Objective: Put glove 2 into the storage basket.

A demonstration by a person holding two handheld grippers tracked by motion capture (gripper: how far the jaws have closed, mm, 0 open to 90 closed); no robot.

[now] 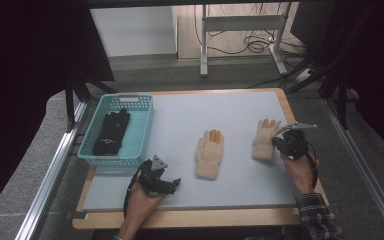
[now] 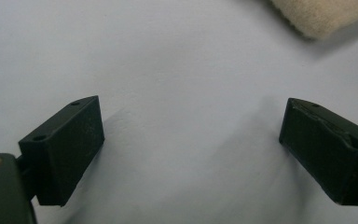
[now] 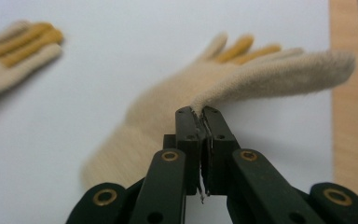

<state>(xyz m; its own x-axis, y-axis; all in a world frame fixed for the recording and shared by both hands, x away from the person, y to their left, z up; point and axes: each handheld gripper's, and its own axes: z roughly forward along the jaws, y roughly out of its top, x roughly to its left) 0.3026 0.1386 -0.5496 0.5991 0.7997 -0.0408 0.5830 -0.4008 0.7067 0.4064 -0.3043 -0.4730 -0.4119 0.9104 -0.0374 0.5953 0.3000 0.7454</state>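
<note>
The right gripper [image 3: 203,114] is clamped on the thumb edge of the right glove [image 3: 168,107], which lies at the mat's [image 1: 180,120] right side. The left gripper [image 2: 191,140] rests with jaws apart near the left. A second glove [image 1: 210,154] lies mid-mat; a basket [image 1: 142,125] sits far left.

This is a lab or test room set up for recording, not a home. A wooden bench [image 1: 180,220] with a pale grey mat [image 1: 205,115] stands inside a metal rail frame [image 1: 50,175] on grey carpet. Dark curtains [image 1: 25,75] hang along the left and right edges. Beyond the bench's far edge, a desk frame on metal legs [image 1: 204,45] stands over loose black cables [image 1: 255,42] on the floor.
</note>
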